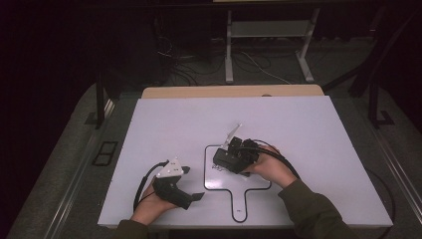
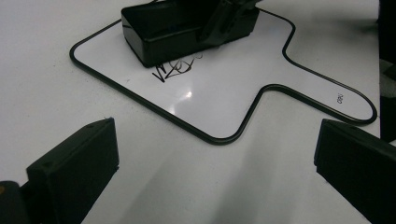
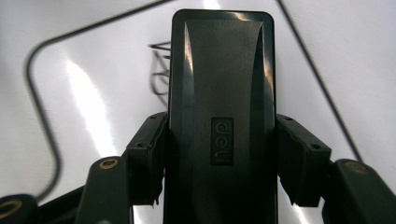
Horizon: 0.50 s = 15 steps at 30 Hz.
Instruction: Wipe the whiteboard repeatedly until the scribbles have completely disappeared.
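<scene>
Black whiteboard eraser (image 1: 228, 160) sits clamped in my right gripper (image 1: 234, 155) at centre frame of the high view, resting on the small handled whiteboard (image 1: 215, 183). That board lies flat on the white table (image 1: 298, 129), its handle pointing toward the bottom edge of the frame. My left gripper (image 1: 191, 184) is at lower left, just off the board's left border, over bare table.

Left gripper view: my two jaws rise at lower left and lower right, spread wide with nothing between them but tabletop. The whiteboard (image 2: 224, 88) runs across the upper half of the frame, black-rimmed, with its handle going off to the right. A scribble of black marker (image 2: 173, 69) shows on the board near top centre. The eraser (image 2: 159, 32) sits directly above the scribble, touching the board surface, with the right gripper's jaw on it at the top edge.

Right gripper view: the eraser (image 3: 222, 116) runs up the middle of the frame, long side vertical, a "deli" mark moulded on its back. My right gripper (image 3: 222, 163) has both pads pressed on its long sides, closed hard on it. Glossy whiteboard (image 3: 84, 102) lies beneath, its rim curving at the left. A bit of marker scribble (image 3: 159, 74) peeks out at the eraser's left edge, upper centre. I cannot tell how much ink is under the eraser.
</scene>
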Each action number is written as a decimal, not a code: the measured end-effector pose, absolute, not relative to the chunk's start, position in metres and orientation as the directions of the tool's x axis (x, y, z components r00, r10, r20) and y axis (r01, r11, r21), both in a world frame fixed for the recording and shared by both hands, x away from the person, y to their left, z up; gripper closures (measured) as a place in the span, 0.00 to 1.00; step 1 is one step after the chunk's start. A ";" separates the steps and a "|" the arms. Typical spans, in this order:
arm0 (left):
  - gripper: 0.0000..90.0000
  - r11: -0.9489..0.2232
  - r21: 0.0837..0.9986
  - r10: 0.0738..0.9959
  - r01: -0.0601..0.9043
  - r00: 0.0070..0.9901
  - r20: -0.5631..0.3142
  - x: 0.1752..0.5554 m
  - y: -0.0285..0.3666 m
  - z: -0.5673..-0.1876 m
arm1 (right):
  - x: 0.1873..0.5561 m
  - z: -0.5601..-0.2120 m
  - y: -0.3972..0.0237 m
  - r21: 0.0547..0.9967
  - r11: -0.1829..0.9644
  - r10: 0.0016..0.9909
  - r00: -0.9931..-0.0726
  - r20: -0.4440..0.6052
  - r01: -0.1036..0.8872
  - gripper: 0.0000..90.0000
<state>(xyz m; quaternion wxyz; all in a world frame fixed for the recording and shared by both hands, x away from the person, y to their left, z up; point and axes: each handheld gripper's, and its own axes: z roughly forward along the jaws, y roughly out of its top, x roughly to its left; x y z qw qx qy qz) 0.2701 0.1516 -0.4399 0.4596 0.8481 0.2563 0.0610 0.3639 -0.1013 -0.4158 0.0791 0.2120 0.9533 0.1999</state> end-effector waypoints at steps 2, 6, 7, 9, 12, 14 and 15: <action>0.00 -0.447 0.811 0.490 0.378 0.862 -0.132 0.270 0.151 -0.440 | 0.367 -0.416 -0.105 0.416 0.821 0.453 -0.889 -0.060 0.390 0.43; 0.00 -0.444 0.812 0.492 0.379 0.861 -0.133 0.270 0.151 -0.440 | 0.375 -0.416 -0.113 0.420 0.803 0.487 -0.872 -0.054 0.423 0.43; 0.00 -0.449 0.810 0.490 0.376 0.862 -0.129 0.270 0.152 -0.440 | 0.377 -0.416 -0.115 0.423 0.800 0.491 -0.870 -0.051 0.426 0.43; 0.00 -0.447 0.811 0.491 0.377 0.862 -0.129 0.270 0.152 -0.439 | 0.381 -0.417 -0.118 0.425 0.791 0.507 -0.860 -0.052 0.441 0.43; 0.00 -0.447 0.811 0.491 0.377 0.862 -0.130 0.270 0.152 -0.439 | 0.388 -0.417 -0.122 0.432 0.781 0.517 -0.855 -0.042 0.451 0.43; 0.00 -0.447 0.811 0.490 0.377 0.862 -0.130 0.270 0.152 -0.439 | 0.391 -0.418 -0.122 0.440 0.771 0.524 -0.851 -0.028 0.460 0.43; 0.00 -0.447 0.811 0.490 0.377 0.862 -0.130 0.270 0.152 -0.439 | 0.392 -0.418 -0.122 0.437 0.774 0.524 -0.851 -0.037 0.458 0.43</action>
